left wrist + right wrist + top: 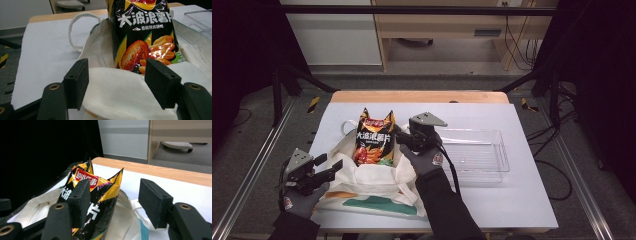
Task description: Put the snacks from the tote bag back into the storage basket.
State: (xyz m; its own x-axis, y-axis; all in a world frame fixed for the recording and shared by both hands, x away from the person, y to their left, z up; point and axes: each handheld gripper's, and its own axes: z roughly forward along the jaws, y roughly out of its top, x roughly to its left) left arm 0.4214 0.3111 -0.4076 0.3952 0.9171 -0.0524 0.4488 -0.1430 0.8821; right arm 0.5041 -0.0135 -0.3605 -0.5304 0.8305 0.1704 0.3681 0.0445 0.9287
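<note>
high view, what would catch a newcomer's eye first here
The black and orange chip bag stands out first, upright in the mouth of a white tote bag lying on the near left of the table. The right gripper, open, sits beside the chip bag's right edge, while the left gripper, also open, is at the tote's left rim. A clear plastic tray lies to the right.

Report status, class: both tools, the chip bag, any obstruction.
Left tool open at tote bag rim. Right tool open beside chip bag. Chip bag upright in tote. Clear bin apart.
</note>
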